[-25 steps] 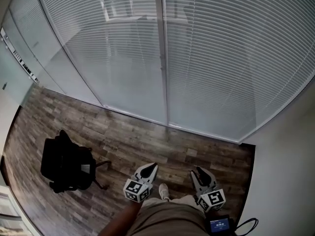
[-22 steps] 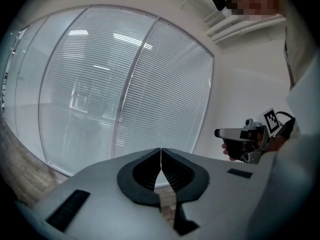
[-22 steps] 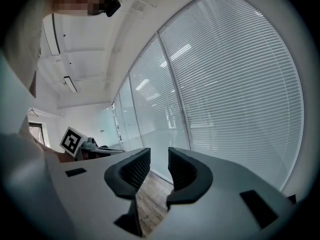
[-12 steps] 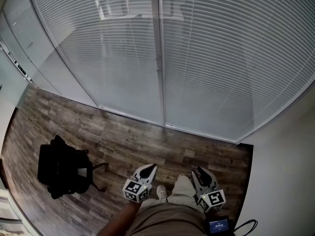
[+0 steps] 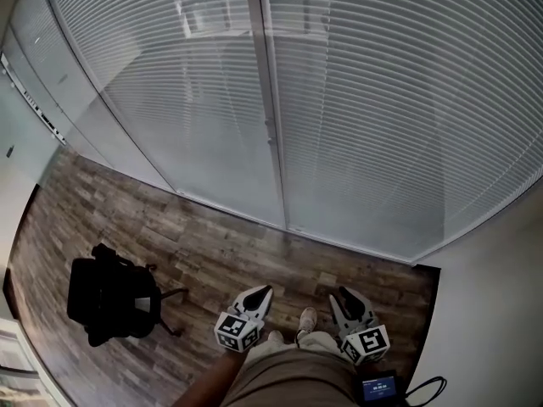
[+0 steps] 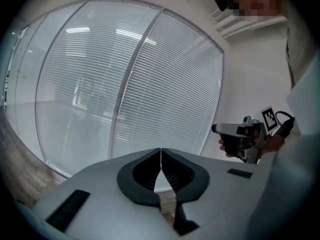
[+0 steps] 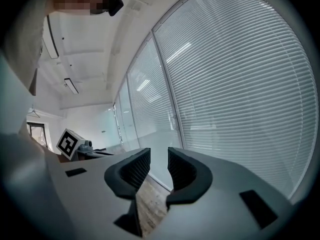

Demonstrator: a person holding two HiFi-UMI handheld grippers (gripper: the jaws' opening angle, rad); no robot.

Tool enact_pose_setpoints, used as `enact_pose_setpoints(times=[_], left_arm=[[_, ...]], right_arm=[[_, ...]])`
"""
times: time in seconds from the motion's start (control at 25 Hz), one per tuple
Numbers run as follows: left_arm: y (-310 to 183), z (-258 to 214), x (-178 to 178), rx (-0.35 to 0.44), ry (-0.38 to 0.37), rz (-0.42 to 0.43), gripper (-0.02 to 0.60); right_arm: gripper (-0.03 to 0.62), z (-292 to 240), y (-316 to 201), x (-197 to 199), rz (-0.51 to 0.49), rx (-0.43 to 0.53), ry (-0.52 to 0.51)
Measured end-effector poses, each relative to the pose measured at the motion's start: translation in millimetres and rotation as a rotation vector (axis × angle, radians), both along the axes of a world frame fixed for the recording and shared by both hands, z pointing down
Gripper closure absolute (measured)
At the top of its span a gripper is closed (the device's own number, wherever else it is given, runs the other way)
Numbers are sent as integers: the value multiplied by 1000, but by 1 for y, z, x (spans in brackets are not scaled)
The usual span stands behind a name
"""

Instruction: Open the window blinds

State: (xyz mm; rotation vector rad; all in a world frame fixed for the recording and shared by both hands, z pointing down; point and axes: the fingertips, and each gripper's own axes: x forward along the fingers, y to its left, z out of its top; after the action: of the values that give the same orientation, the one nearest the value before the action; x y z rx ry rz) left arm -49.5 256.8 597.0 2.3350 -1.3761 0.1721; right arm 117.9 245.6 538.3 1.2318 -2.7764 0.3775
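Note:
The window blinds are white horizontal slats, closed flat behind a tall glass wall, with a grey post between two panes. They fill the left gripper view and the right gripper view. My left gripper is low in front of my body, well short of the glass, shut and empty. My right gripper is level beside it, its jaws a small gap apart with nothing between them. It also shows from the side in the left gripper view. Neither gripper touches the blinds.
A black office chair stands on the wood floor to my left. A white wall meets the glass at the right. A small screen device with a cable hangs at my waist.
The person has stepped along the glass wall; the post has slid left in the head view and a foot has come forward. Both grippers keep their place and their jaws.

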Motion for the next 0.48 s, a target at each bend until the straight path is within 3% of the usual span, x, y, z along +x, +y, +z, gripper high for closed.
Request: enact_pose_setpoints(times=[0.48], left_arm=[[-63,18,34,19,-34,4,565]], right_arm=[[488,19,-69,31,-11,-8,-35]])
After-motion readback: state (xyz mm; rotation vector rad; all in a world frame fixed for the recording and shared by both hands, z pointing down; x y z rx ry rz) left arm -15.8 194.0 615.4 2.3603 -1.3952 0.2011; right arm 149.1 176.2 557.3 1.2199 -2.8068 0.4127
